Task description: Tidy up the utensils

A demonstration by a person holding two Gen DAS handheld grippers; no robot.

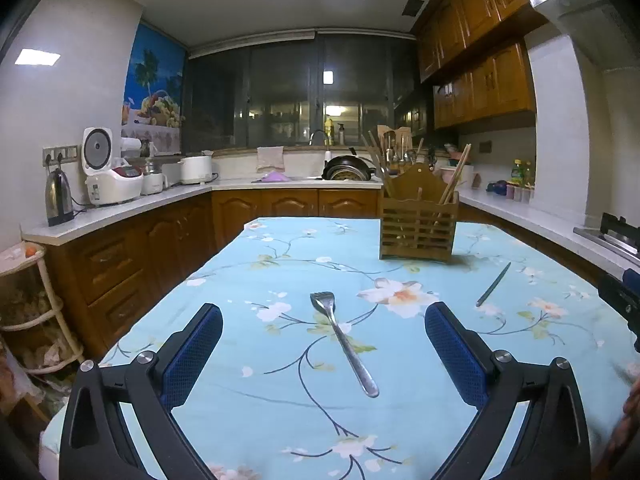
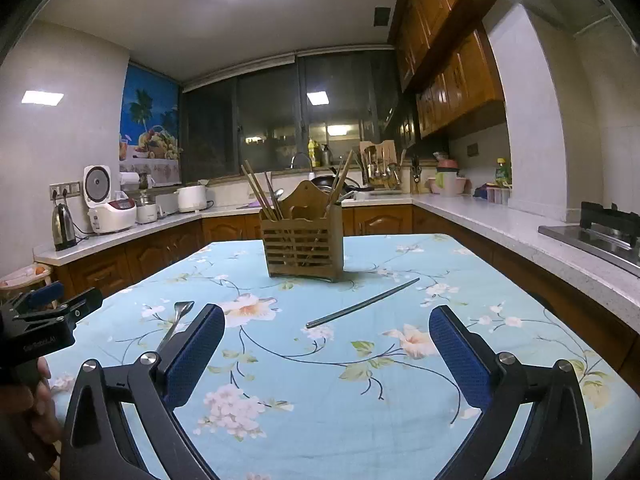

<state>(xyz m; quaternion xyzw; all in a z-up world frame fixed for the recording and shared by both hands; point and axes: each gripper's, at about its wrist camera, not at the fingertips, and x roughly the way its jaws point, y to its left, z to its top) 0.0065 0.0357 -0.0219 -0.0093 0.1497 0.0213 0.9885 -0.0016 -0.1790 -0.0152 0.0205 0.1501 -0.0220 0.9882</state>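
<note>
A steel fork (image 1: 345,343) lies flat on the floral blue tablecloth (image 1: 280,420), tines pointing away, between the spread fingers of my left gripper (image 1: 323,317), which is open and holds nothing. A dark chopstick (image 1: 493,284) lies to the right of it. In the right wrist view the same chopstick (image 2: 362,303) lies ahead of my right gripper (image 2: 327,318), also open and holding nothing. The fork (image 2: 176,320) shows partly behind its left finger. A wooden slatted utensil holder (image 2: 303,240) with several chopsticks stands upright at the table's far end (image 1: 418,224).
The other hand-held gripper (image 2: 44,316) and a hand appear at the left of the right wrist view. Kitchen counters (image 1: 120,208) with a kettle (image 1: 59,197), rice cookers and a sink ring the table. A gas hob (image 2: 592,232) is on the right counter.
</note>
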